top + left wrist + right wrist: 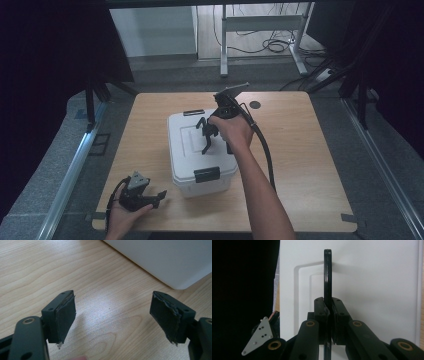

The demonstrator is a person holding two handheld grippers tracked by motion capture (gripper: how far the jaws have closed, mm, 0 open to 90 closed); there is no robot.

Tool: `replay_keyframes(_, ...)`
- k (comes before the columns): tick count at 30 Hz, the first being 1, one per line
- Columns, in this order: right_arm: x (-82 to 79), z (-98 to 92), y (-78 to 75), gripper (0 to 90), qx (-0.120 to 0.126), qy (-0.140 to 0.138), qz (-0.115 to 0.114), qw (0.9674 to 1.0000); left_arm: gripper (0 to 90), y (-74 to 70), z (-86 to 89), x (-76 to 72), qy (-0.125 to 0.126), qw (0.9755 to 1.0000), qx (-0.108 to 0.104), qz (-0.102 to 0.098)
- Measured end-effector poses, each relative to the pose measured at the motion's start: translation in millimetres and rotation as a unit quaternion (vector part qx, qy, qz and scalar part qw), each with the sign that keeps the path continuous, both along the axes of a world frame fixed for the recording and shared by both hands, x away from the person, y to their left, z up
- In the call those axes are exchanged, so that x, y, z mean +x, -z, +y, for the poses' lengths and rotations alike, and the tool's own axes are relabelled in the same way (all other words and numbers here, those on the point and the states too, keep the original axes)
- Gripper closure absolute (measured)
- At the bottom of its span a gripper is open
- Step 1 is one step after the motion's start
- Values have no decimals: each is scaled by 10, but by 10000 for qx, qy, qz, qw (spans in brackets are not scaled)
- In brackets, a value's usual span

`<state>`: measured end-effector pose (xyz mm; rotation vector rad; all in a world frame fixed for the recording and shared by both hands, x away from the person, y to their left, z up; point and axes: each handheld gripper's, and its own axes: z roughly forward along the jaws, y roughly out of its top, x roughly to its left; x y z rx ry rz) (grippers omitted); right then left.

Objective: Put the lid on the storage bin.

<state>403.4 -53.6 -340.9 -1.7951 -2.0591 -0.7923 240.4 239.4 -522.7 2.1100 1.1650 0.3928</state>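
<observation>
Table (310,165) holds box (190,165); right gripper (328,312) fingers clamp handle (327,275) at 12 o'clock—lift straight; left gripper (112,315) gapes empty.

We are in what looks like a lab or recording studio rather than a home. Beyond the right gripper (206,142), past the far edge of the light wooden tabletop (300,150), a grey carpeted floor (165,75) runs to a metal-framed desk (260,30) with loose cables (272,45) trailing under it. Black curtains (50,50) hang to both sides of the grippers, closing the work area off, and dark stand legs (92,100) rise at either far corner of the tabletop. Metal rails (70,170) run along the floor just outside the left gripper (159,196) and on the opposite side.
</observation>
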Motion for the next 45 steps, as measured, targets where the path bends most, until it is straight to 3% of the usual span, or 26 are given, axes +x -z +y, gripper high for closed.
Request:
replay_keyframes(11, 37, 20, 98, 847, 47, 113, 102, 9999, 211, 5, -4, 4, 16, 10000, 44, 18)
replay_keyframes(23, 28, 33, 208, 843, 76, 44, 184, 9998, 211, 8, -1, 6, 33, 10000, 74, 10)
replay_keyframes(28, 13, 4, 245, 828, 197, 41, 207, 9996, 211, 10, -5, 6, 38, 9999, 91, 17)
replay_keyframes(36, 13, 4, 239, 794, 147, -94, 125, 9998, 211, 7, 2, 6, 32, 10000, 89, 15)
replay_keyframes(38, 10, -4, 228, 764, 134, -168, 81, 9997, 211, 6, 7, 6, 33, 10000, 81, 11)
replay_keyframes(45, -28, -91, 150, 517, 188, -484, -308, 9982, 211, 10, 5, 7, 6, 10000, 95, 2)
